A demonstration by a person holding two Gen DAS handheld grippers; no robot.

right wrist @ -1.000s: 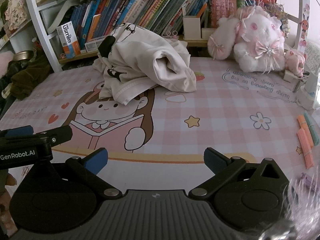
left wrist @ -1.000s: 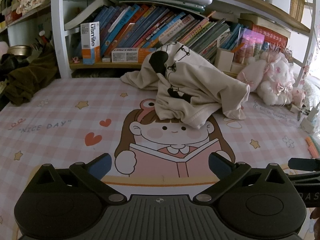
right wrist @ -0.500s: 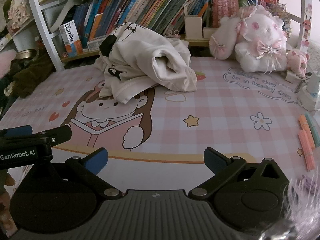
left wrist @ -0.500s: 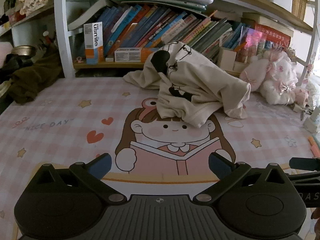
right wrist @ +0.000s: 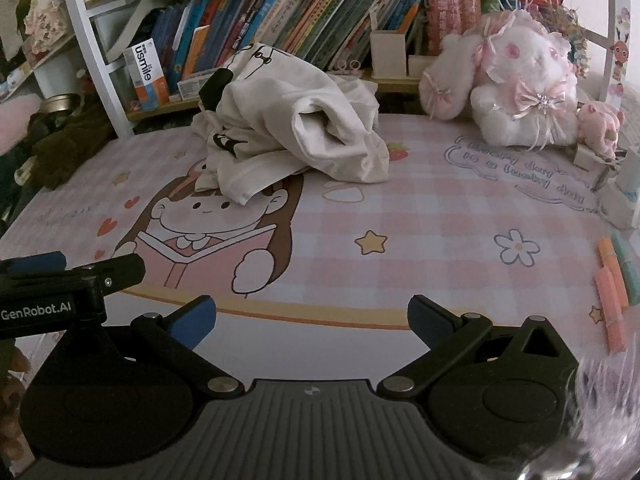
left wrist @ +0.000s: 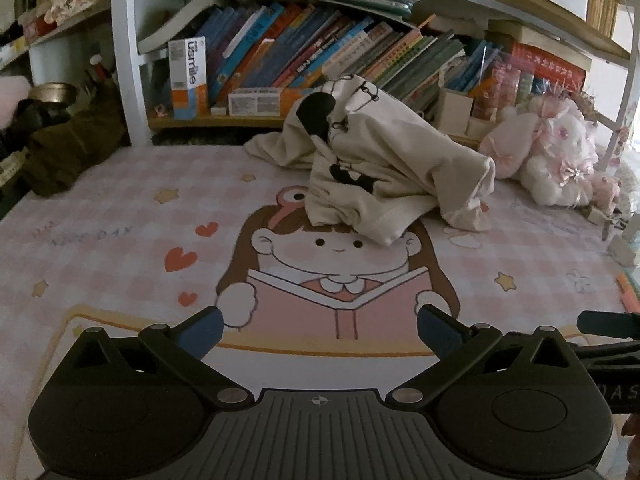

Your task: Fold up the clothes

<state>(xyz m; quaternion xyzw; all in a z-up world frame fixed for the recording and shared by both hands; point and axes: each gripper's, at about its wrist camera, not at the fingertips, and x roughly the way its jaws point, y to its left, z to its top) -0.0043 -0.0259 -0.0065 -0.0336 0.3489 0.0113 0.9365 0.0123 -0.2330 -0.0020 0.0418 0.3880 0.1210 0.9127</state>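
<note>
A crumpled cream garment with black print point(left wrist: 384, 176) lies in a heap at the far middle of a pink checked mat point(left wrist: 120, 240) with a cartoon girl on it. It also shows in the right wrist view point(right wrist: 296, 136). My left gripper point(left wrist: 320, 330) is open and empty, low over the mat's near edge, well short of the garment. My right gripper point(right wrist: 312, 320) is open and empty too, beside the left one, whose body point(right wrist: 52, 296) shows at the left edge.
A white bookshelf full of books point(left wrist: 320, 52) stands behind the garment. A pink plush rabbit point(right wrist: 516, 92) sits at the back right. Pens point(right wrist: 612, 292) lie at the mat's right edge. Dark clothes point(left wrist: 68, 144) lie at the far left.
Both grippers have moved a little forward toward the garment. The jaws stay open and the garment has not moved.
</note>
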